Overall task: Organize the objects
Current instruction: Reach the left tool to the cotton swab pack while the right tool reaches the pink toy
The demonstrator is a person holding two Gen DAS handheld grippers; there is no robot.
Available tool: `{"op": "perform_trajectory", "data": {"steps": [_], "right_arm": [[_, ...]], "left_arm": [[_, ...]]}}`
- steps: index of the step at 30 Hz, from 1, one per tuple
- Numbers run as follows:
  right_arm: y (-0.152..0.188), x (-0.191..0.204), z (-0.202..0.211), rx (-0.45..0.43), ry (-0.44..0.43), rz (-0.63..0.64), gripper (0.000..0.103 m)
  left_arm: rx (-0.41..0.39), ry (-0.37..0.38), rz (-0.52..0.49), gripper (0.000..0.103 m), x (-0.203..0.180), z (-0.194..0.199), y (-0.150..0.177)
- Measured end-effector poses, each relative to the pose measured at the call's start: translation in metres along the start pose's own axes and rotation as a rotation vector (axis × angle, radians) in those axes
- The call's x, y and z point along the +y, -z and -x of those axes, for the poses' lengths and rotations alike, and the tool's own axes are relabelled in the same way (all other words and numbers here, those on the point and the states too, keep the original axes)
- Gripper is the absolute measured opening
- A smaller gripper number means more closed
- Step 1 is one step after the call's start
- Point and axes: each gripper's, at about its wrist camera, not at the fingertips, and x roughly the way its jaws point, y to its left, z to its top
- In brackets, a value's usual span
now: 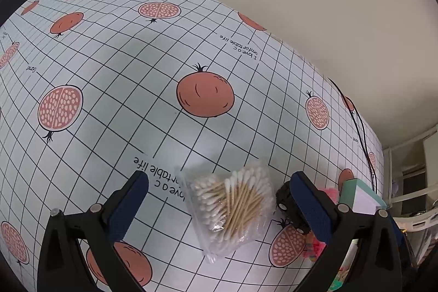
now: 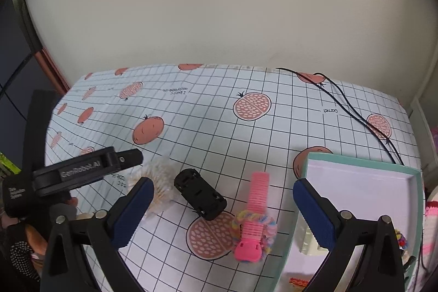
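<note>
Swabs (image 1: pixel 232 207) with wooden stems and white tips lie bunched in a clear bag on the table (image 1: pixel 115 67), between the spread fingers of our left gripper (image 1: pixel 219 182), which hangs wide open and touches nothing. Just beside the bag sits a black toy car (image 2: pixel 201 193), then a pink comb (image 2: pixel 253 212) across a pastel hair tie (image 2: pixel 267 226). Our right gripper (image 2: pixel 221 188) gapes wide and empty, near the teal box (image 2: pixel 364 182).

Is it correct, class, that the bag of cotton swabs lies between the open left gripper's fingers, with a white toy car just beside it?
Not quite: the toy car is black, as the right wrist view shows. The bag of cotton swabs does lie between the open left gripper fingers.
</note>
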Motion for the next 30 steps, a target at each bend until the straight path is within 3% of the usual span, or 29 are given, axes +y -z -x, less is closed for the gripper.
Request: {"op": "perform_trajectory", "data": {"steps": [15,22,30], "right_arm": [[0.016,-0.036,-0.020,0.143,0.024,-0.025,0.080],[0.024,-0.037,-0.028,0.176,-0.002,-0.003,0.057],[0.028,-0.037,-0.037,0.200,-0.018,0.009,0.039]], "left_arm": [[0.066,0.033,-0.005,0.103,-0.010,-0.014,0.011],[0.081,0.036,-0.018,0.103,-0.017,-0.018,0.015],[0.092,0.042,-0.022,0.103,-0.021,-0.022,0.018]]}}
